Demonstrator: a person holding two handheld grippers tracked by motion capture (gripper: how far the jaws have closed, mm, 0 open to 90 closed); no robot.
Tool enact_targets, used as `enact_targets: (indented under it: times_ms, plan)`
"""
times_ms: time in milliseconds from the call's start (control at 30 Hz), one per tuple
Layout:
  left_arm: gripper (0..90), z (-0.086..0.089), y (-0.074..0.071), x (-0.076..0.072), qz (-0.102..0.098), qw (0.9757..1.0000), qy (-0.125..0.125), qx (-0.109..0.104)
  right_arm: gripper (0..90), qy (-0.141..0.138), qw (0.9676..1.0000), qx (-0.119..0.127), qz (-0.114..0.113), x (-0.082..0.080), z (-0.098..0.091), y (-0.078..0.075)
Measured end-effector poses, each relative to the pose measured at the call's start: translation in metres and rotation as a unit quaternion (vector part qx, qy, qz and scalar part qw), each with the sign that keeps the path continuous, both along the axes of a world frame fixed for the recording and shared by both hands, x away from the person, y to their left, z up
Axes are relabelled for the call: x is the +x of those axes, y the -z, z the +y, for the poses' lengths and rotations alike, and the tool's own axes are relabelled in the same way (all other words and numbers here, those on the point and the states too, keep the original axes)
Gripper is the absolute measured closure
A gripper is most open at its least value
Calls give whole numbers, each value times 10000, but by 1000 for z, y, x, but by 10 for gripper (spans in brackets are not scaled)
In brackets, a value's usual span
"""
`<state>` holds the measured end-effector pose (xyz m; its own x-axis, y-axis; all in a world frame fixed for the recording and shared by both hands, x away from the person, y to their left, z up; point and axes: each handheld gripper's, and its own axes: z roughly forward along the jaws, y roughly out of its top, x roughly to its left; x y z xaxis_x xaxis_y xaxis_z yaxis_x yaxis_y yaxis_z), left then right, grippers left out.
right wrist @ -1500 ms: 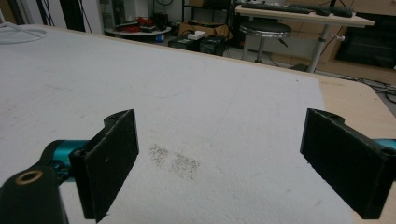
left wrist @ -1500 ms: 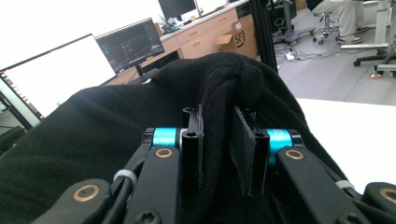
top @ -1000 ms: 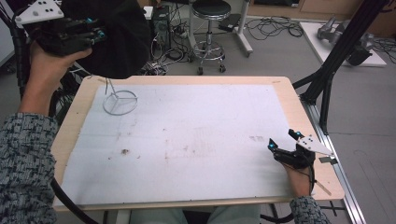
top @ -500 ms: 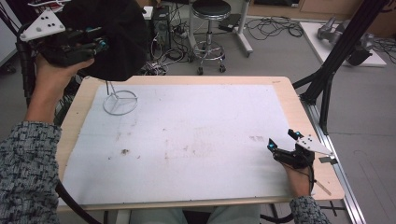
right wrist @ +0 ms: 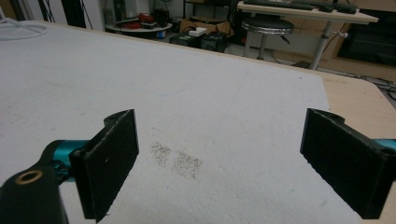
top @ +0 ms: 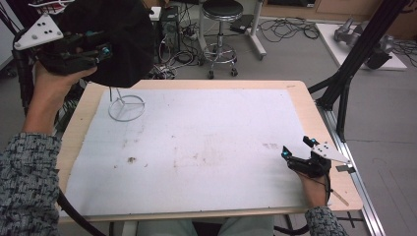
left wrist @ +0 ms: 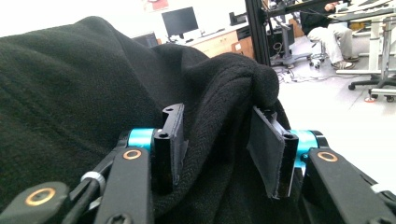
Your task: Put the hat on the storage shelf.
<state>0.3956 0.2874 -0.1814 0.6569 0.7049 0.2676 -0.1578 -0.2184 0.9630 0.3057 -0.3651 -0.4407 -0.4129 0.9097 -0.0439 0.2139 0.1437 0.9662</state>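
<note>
The left claw [top: 101, 51] is raised off the tabletop's [top: 295, 98] eleven o'clock corner, at a black cloth [top: 118, 39] draped high over the wire stand [top: 126, 107], likely to hang it there. Its jaws have just been opening; a fold sits between them, the pads easing off. The right claw [top: 295, 153] rests at four o'clock, jaws wide apart and empty, waiting out of the way.

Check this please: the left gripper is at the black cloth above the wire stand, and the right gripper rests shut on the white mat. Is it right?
Not quite: the right gripper rests on the white mat open, not shut; the right gripper view shows its jaws wide apart. The rest stands.
</note>
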Motion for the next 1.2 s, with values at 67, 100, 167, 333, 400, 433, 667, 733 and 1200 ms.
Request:
enact_targets:
  times_ms: [67,100,167,333,400,433,667,733,1200]
  plan:
    - [551,1,1,-2,3,10000,-14,27,105,-1,10000,-16,16,0,0,0]
    - [549,1,1,-2,1,10000,-19,53,105,15,10000,-1,12,0,0,0]
    - [545,2,2,-4,-11,9999,-28,112,105,27,10000,-26,44,0,0,0]
    - [530,4,6,-9,-51,9999,-15,100,105,28,10000,-8,38,0,0,0]
    - [528,5,8,-10,-84,9999,-7,135,105,19,10000,-18,65,0,0,0]
    - [525,6,9,-11,-83,9998,-24,152,105,1,10000,-16,60,1,0,0]
    - [510,8,12,-15,-154,9998,11,155,105,1,10000,-22,38,2,1,1]
    - [505,8,12,-15,-183,9996,7,201,105,-3,10000,-43,77,1,1,1]
    - [469,11,12,-19,-292,9986,81,432,105,-2,9999,-33,101,1,2,1]
